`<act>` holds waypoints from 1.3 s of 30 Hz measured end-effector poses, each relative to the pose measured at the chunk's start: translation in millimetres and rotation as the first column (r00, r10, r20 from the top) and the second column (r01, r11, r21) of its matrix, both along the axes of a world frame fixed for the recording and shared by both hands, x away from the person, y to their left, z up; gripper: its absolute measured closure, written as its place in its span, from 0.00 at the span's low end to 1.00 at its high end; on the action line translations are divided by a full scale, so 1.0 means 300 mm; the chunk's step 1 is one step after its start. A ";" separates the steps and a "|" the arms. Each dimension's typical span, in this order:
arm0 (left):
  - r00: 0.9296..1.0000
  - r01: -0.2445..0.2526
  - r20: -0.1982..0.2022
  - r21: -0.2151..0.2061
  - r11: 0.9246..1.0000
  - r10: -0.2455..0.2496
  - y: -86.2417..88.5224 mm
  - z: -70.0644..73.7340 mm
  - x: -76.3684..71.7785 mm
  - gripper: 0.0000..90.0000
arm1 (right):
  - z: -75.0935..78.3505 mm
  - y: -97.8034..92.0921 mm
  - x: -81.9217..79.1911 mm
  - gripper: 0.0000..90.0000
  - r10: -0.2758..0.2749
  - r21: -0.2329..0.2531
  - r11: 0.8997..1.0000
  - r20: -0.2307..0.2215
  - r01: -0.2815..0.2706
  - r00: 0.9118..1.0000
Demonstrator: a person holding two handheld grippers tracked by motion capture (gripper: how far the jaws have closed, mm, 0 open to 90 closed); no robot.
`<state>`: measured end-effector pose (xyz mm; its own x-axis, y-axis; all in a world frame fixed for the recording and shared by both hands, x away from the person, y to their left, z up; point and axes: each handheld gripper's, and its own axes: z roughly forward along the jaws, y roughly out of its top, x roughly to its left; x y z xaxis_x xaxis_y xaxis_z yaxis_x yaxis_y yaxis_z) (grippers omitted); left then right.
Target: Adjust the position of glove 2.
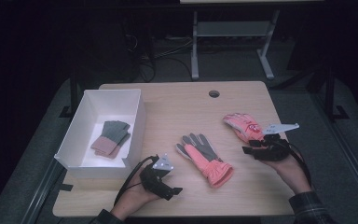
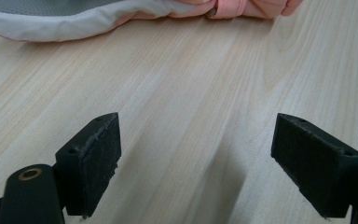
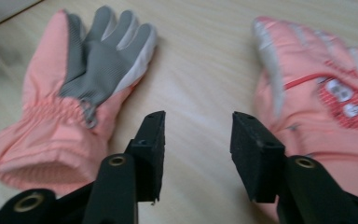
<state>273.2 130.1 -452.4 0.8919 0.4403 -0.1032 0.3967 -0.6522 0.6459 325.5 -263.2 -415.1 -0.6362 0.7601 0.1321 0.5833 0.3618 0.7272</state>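
Pink gloves lie apart on the bench (image 1: 177, 107): one palm-up glove (image 1: 204, 158) near the middle, one printed glove (image 1: 243, 125) toward the right edge. The right hand-held gripper (image 1: 248, 150) hovers just beside the printed glove, its jaws partly open and empty. The left hand-held gripper (image 1: 177, 190) sits near the front edge, jaws spread wide, holding nothing. A white box (image 1: 137, 126) at the left holds grey-and-pink gloves (image 1: 111, 138).

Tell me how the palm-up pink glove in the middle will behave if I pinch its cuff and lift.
The palm-up pink glove looks padded and soft, so it would likely droop. Its gathered cuff seems bulky and squashy, probably giving good grip. It likely won't roll, lying flat.
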 end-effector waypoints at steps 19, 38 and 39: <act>1.000 0.000 0.001 0.008 1.000 0.000 -0.001 -0.001 0.006 0.17 | -0.031 -0.100 0.254 0.61 -0.073 -0.066 0.995 -0.029 0.071 0.997; 1.000 0.000 -0.011 0.022 1.000 0.000 -0.007 -0.007 0.008 0.17 | -0.122 -0.083 0.324 0.83 -0.046 -0.148 0.989 -0.118 0.029 0.992; 1.000 0.001 -0.013 0.021 1.000 -0.001 -0.007 -0.008 0.007 0.17 | -0.122 -0.083 0.324 0.86 -0.046 -0.146 0.989 -0.120 0.028 0.992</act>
